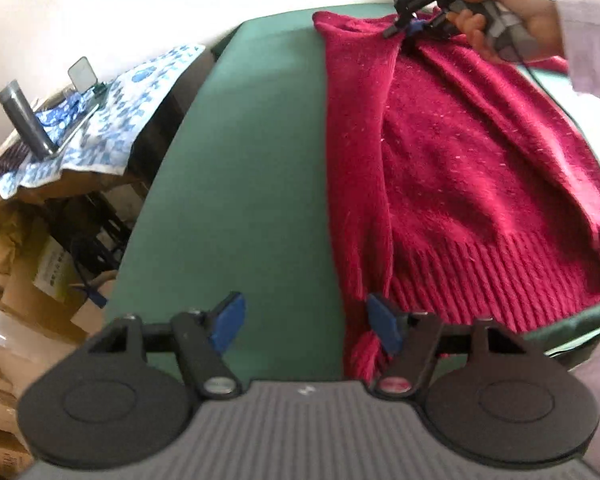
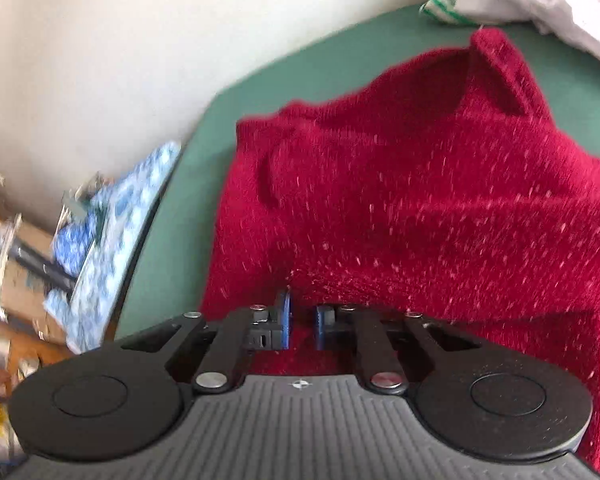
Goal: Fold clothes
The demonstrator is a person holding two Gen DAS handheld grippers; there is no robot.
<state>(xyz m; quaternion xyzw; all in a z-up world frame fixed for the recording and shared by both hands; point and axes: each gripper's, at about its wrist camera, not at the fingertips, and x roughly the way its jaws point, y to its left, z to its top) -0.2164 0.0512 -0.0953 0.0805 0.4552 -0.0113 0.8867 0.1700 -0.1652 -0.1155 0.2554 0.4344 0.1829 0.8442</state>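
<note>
Red sweater (image 1: 460, 152) lay on the green desk (image 1: 239, 160). Left tool (image 1: 306, 322) gaped wide; right tool (image 2: 302, 322) pinched the sweater's fabric.

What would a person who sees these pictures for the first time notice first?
The bright red knitted sweater stands out at once, spread on the green table. The right gripper pinches its fabric at the far end, while the left gripper waits open near the ribbed hem. A blue patterned cloth lies to the left, off the table.
</note>
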